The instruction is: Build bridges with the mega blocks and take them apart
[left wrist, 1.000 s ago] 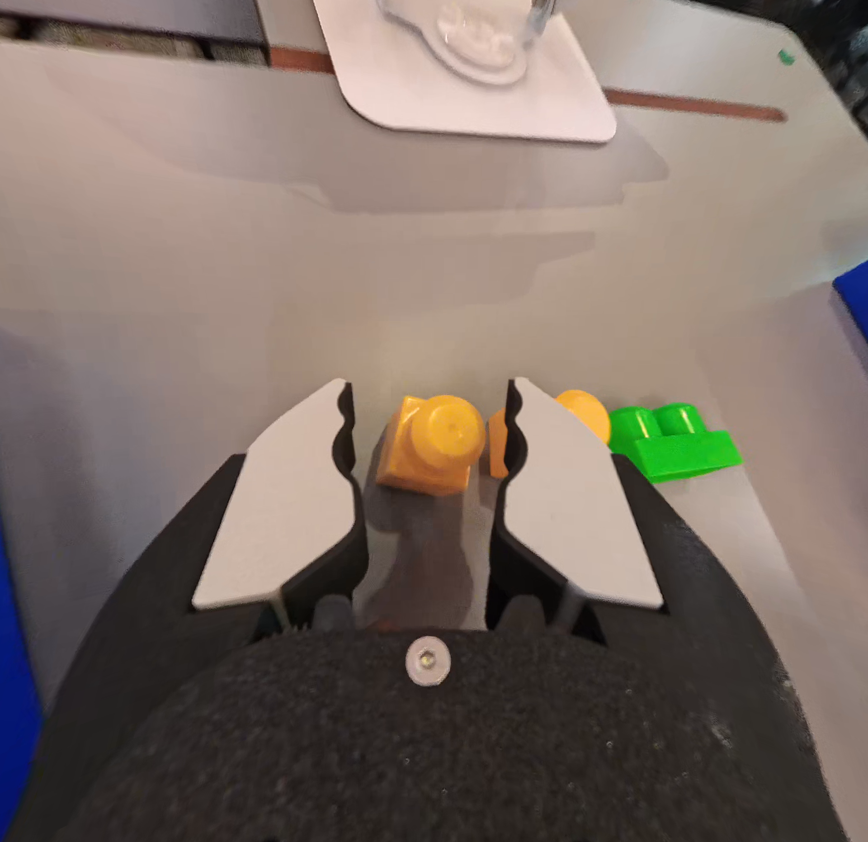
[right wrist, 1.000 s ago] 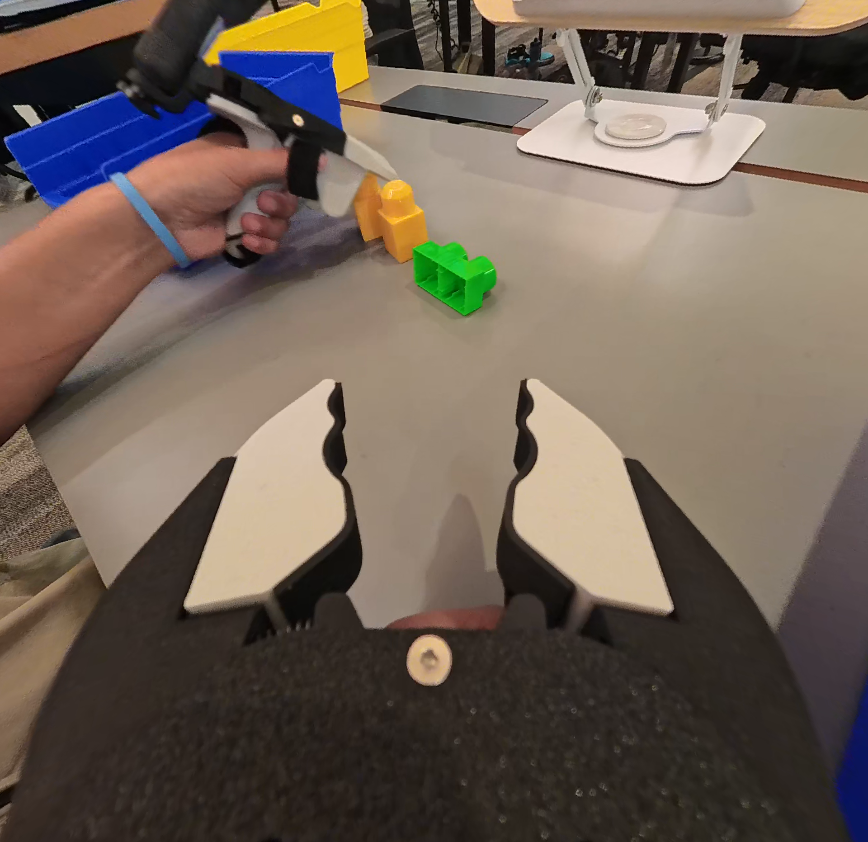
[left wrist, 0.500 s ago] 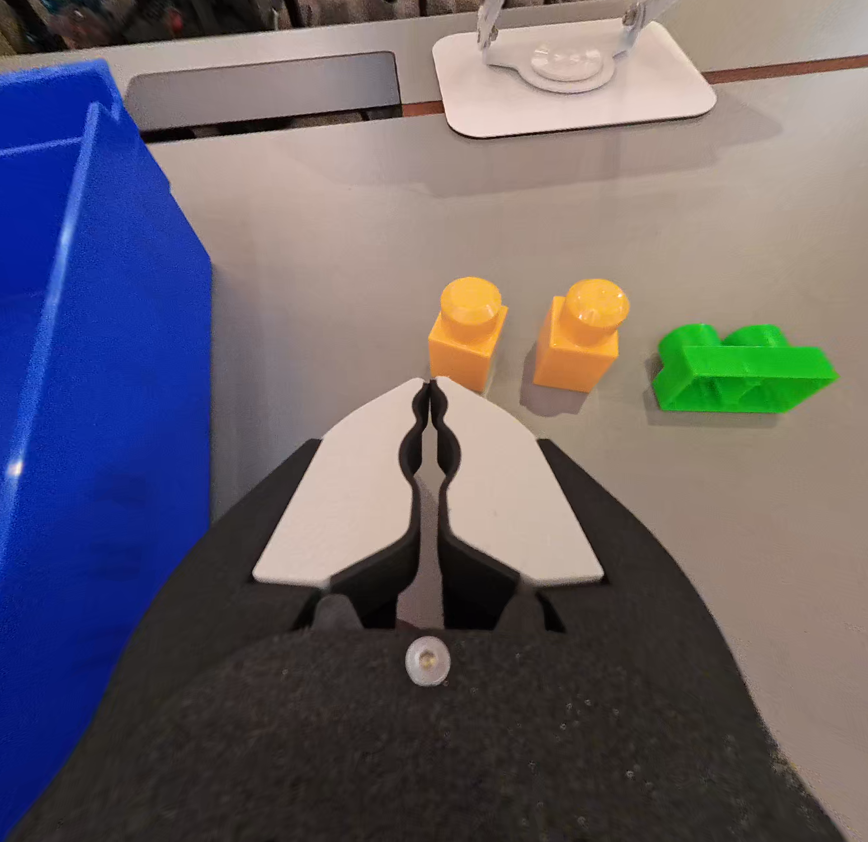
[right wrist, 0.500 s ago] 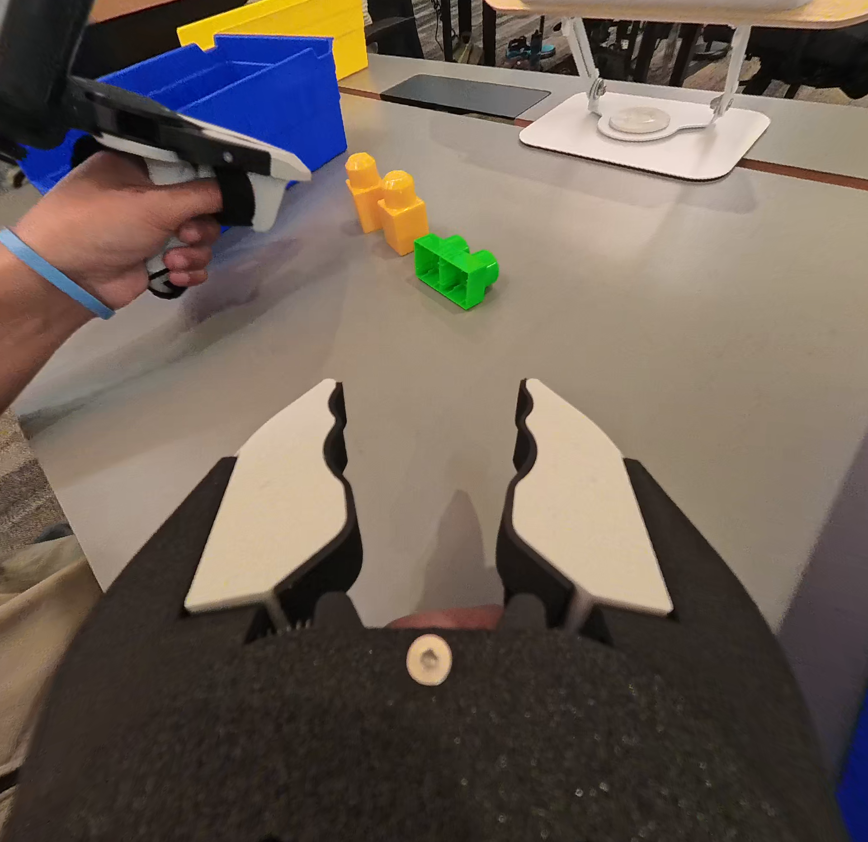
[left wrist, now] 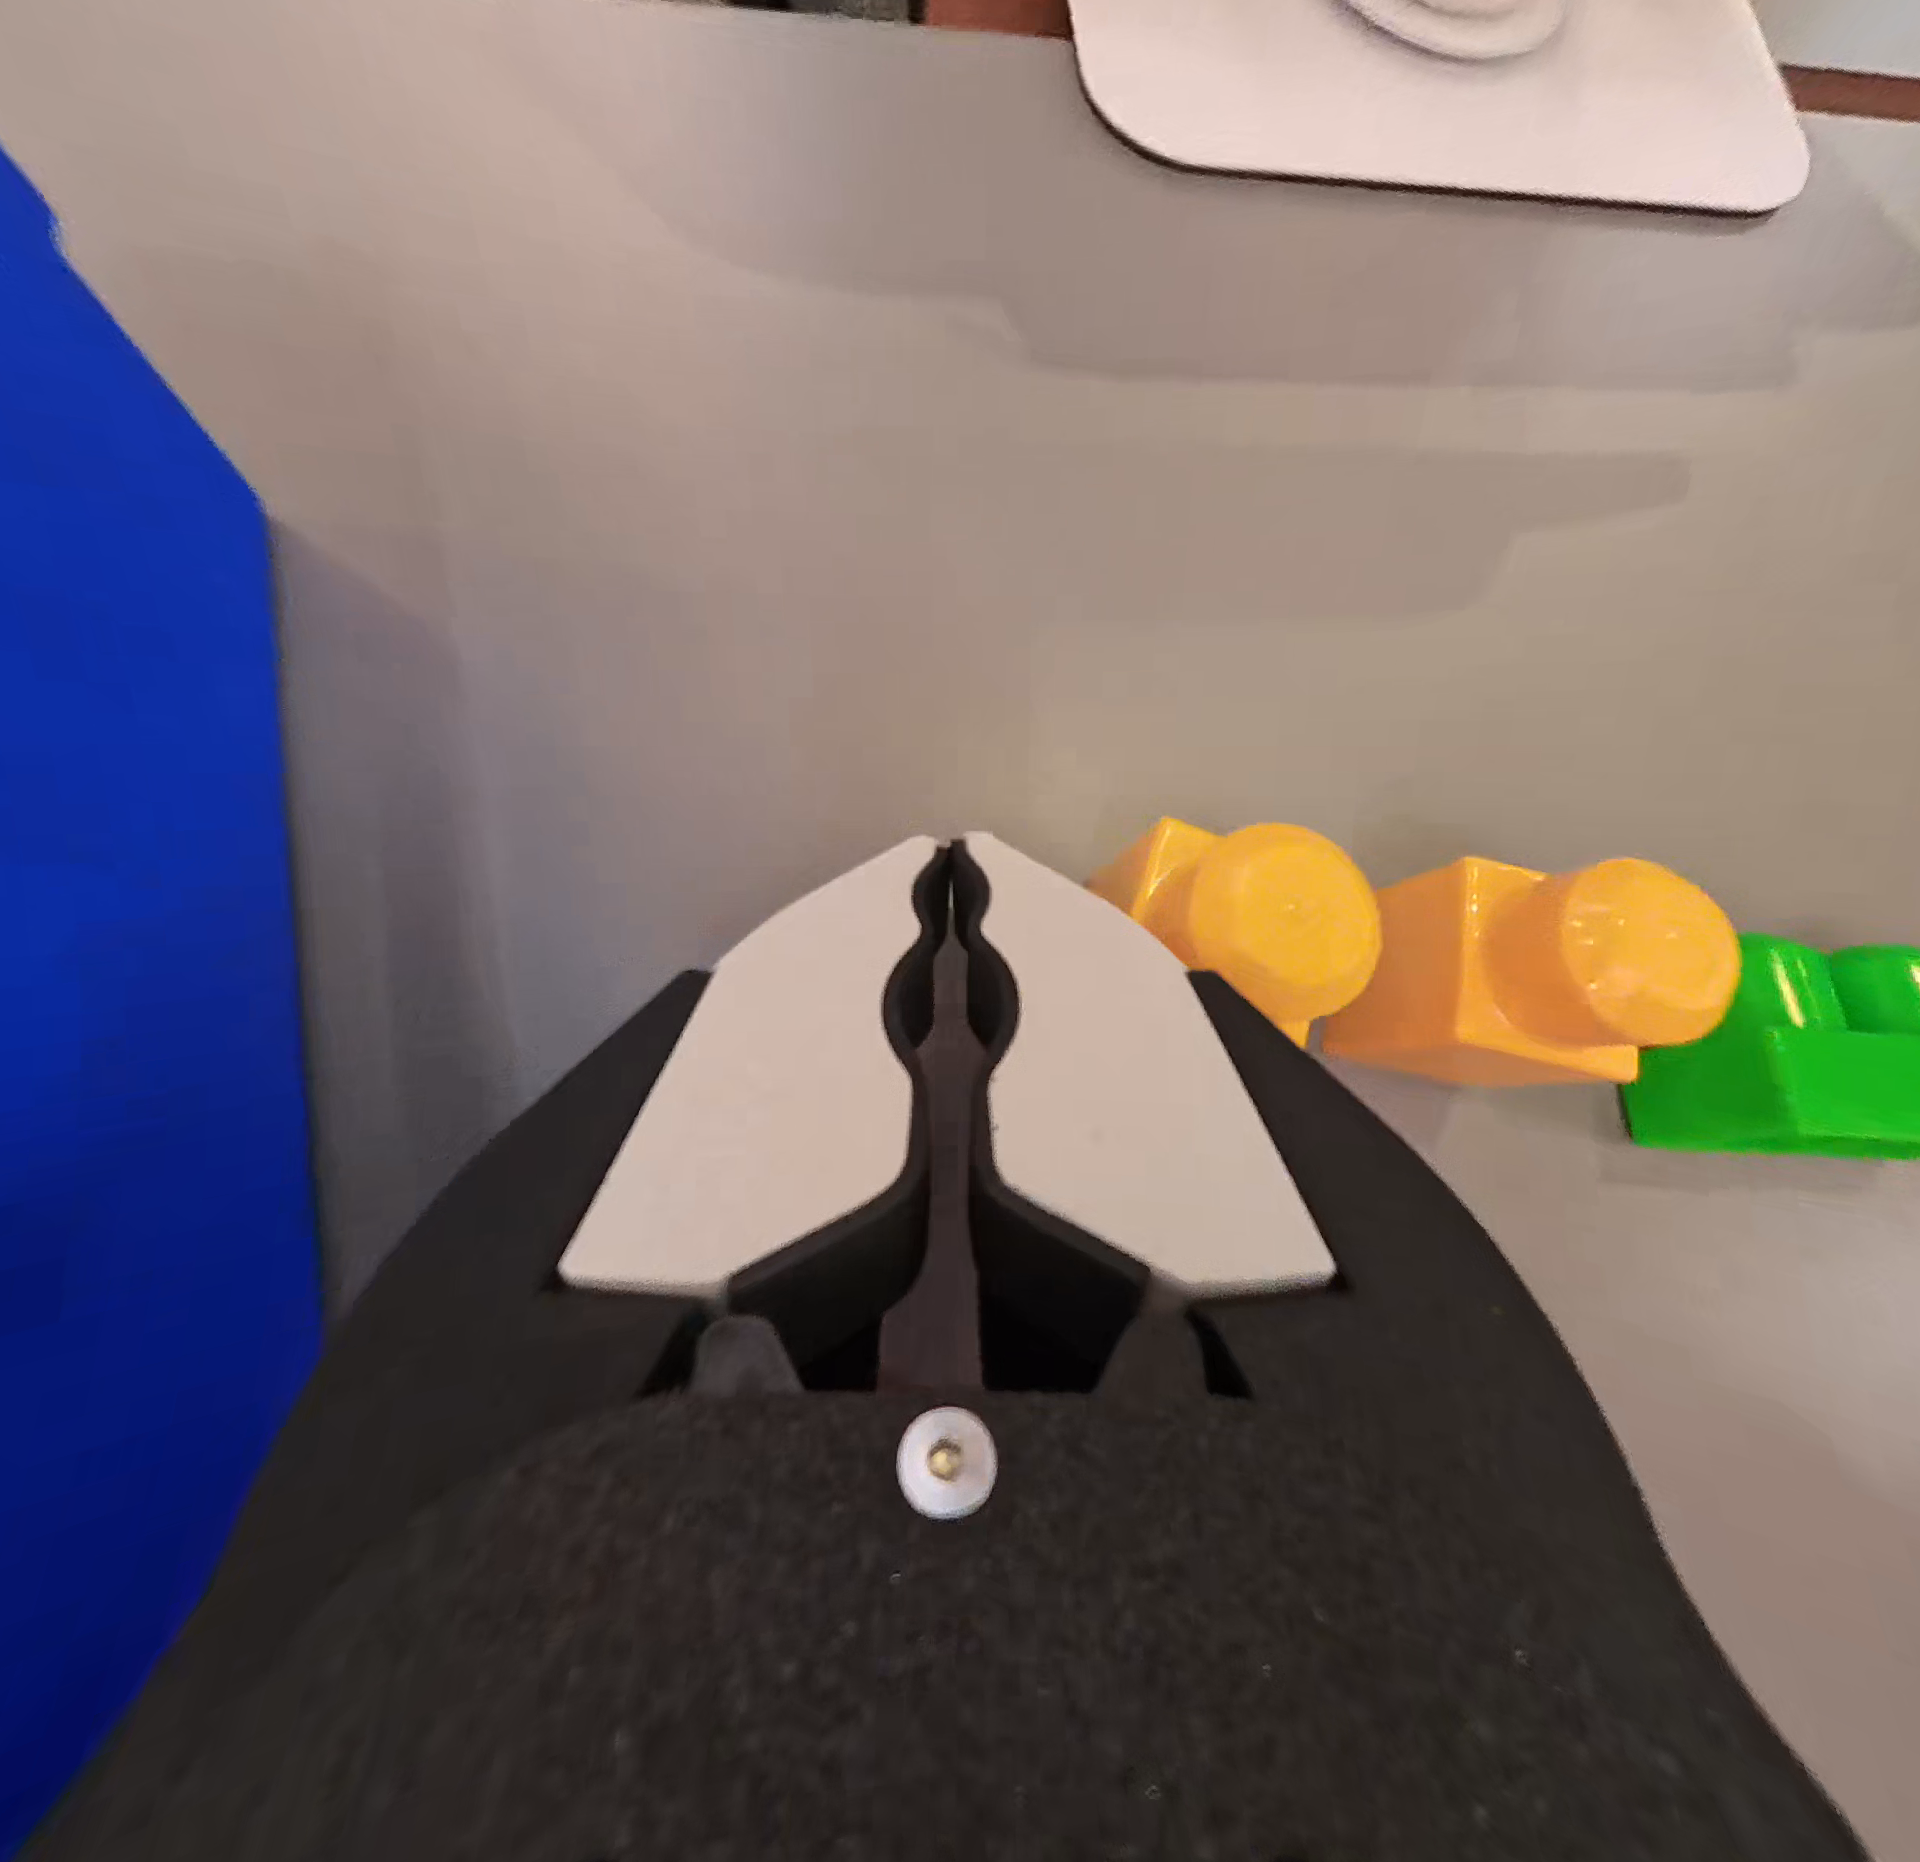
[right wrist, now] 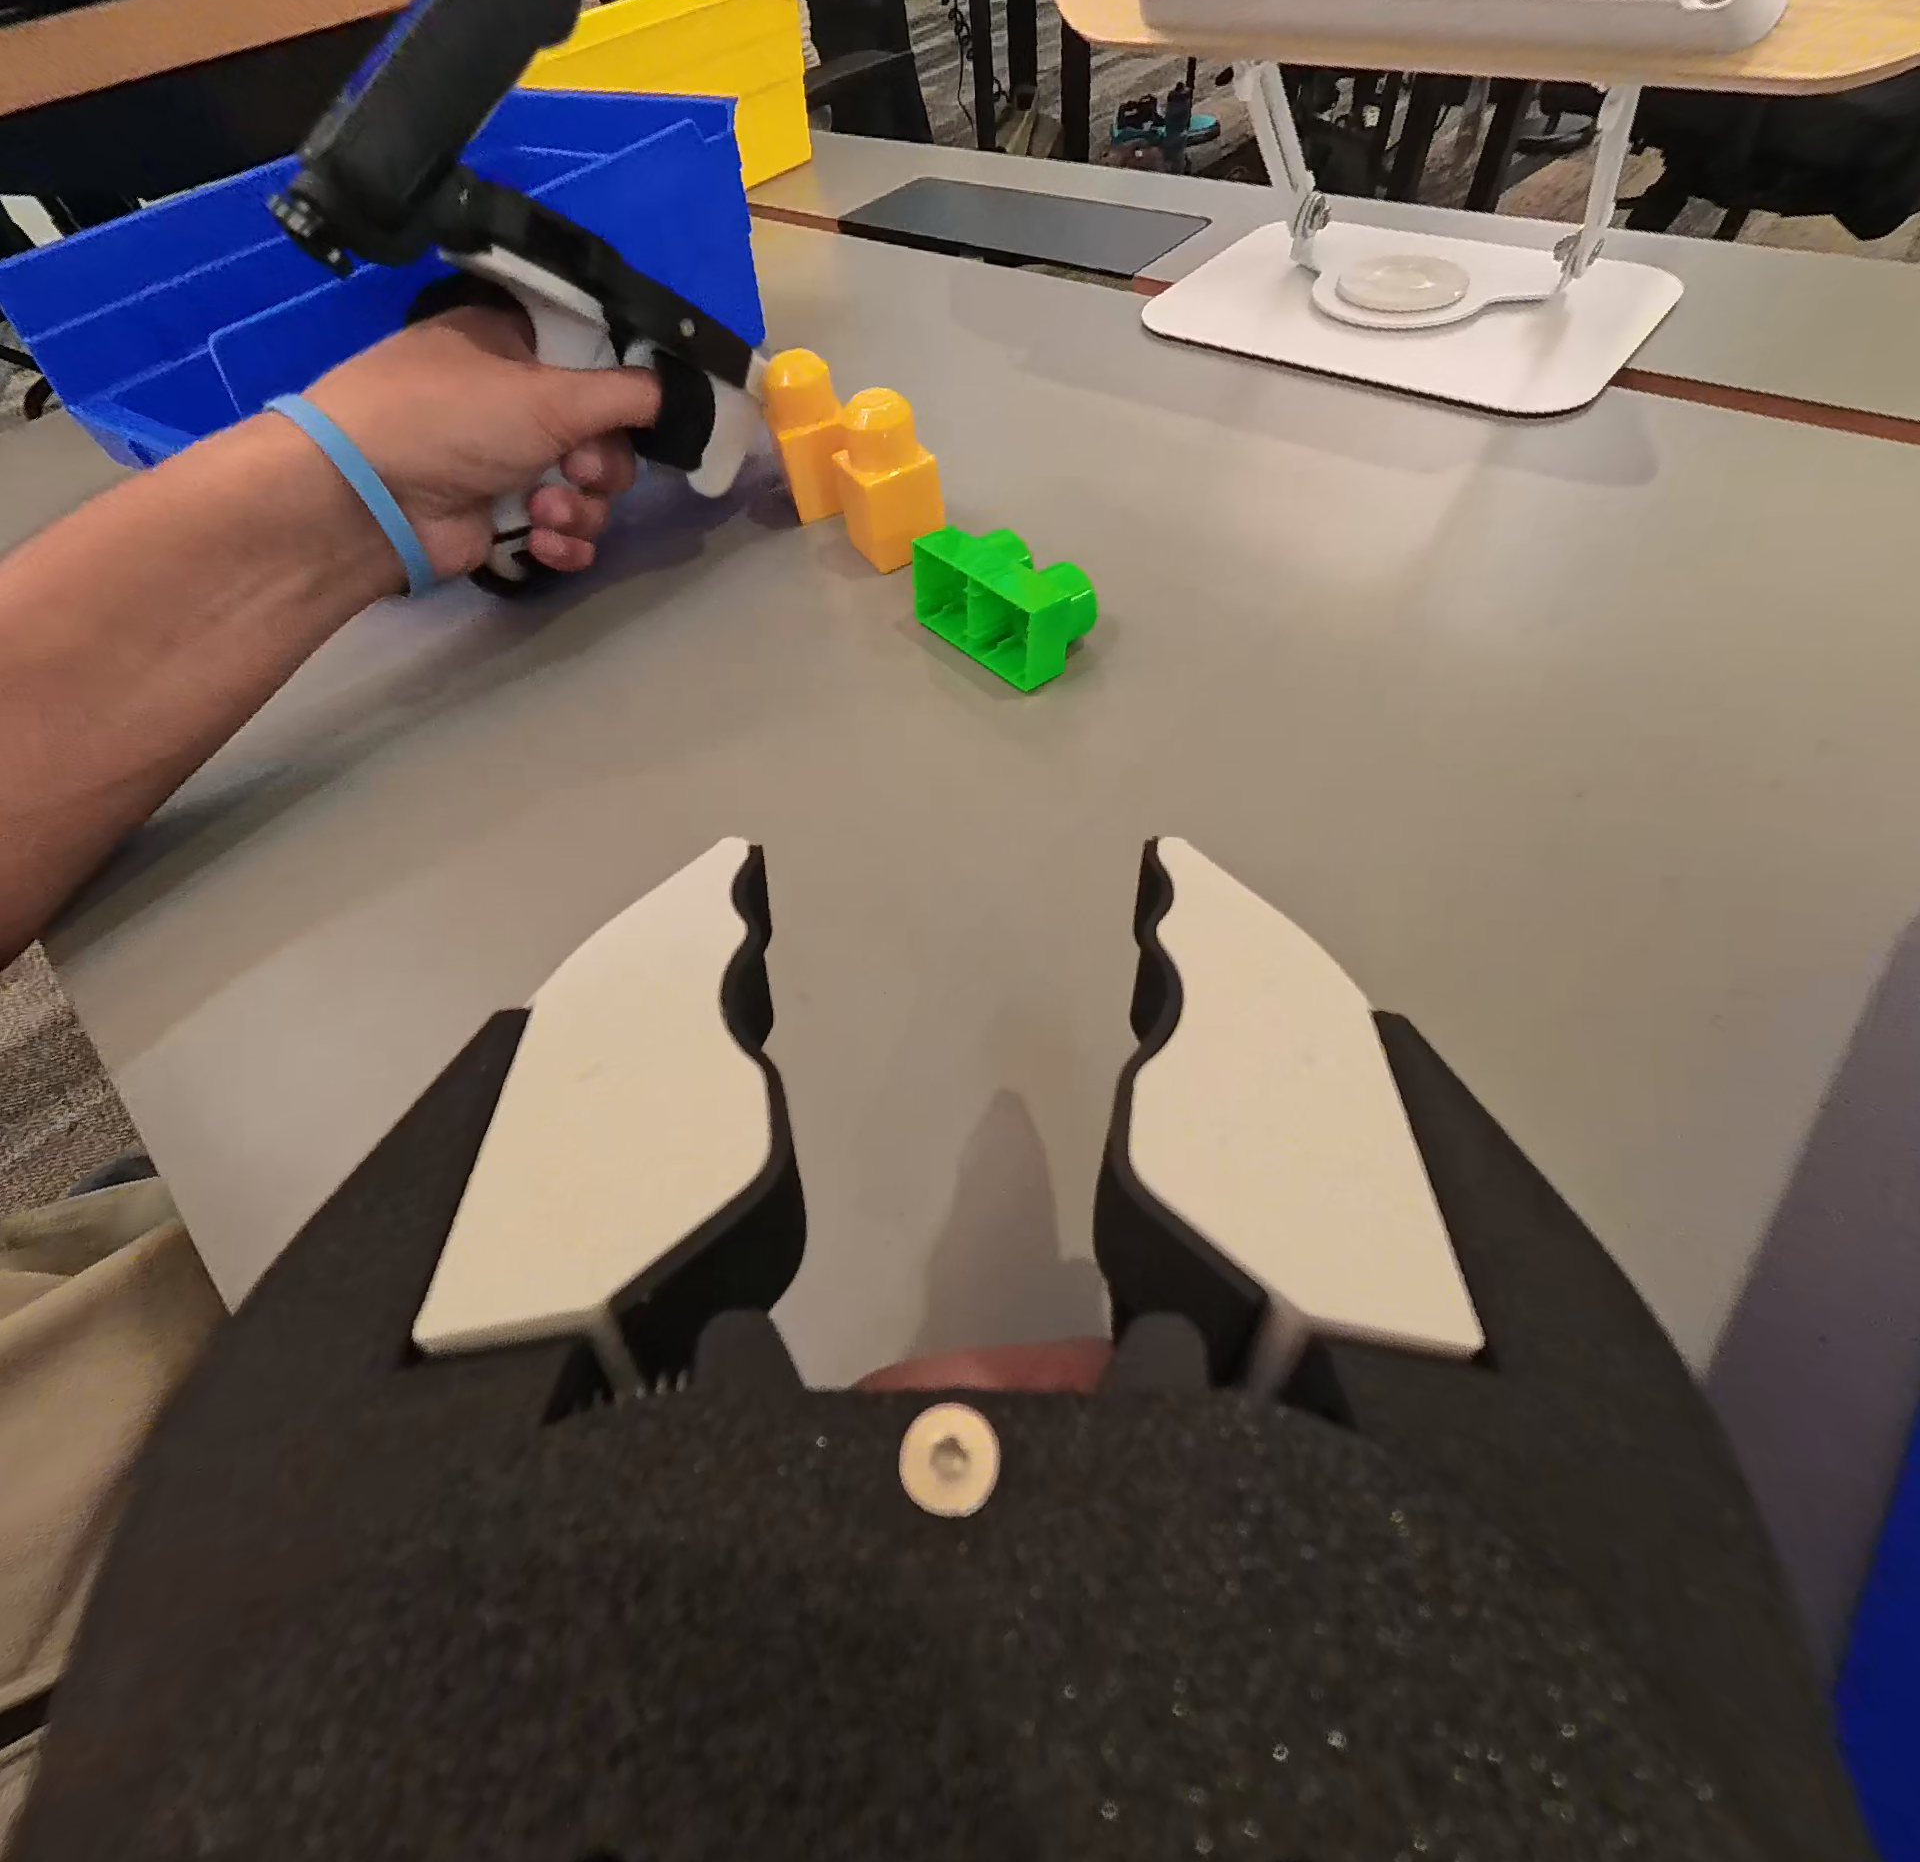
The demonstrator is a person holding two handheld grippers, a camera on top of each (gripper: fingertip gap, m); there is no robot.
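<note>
Left wrist view looks along the left tool [left wrist: 951,856], whose two white fingers are pressed together at the tips with nothing between them. It hovers low over a grey table [left wrist: 831,565]. Just right of its tip stand two orange single-stud blocks, the nearer orange block [left wrist: 1257,919] close beside the tool's right finger and the second orange block [left wrist: 1527,971] next to it. A green two-stud block [left wrist: 1808,1064] lies on its side past them, partly cut off by the picture's right edge. A blue bin [left wrist: 135,877] fills the left side, and a white stand base [left wrist: 1434,77] sits at the far edge.

Right wrist view shows the right tool [right wrist: 951,867] with its fingers spread wide and empty, held above bare table well short of the blocks. Farther off, a person's left hand [right wrist: 468,462], with a light blue wristband [right wrist: 364,482], grips the left tool, whose tip is just beside the nearer orange block; whether it touches cannot be told. The three blocks sit in a row, orange, orange, green. Behind the blue bin stands a yellow bin [right wrist: 696,56].
</note>
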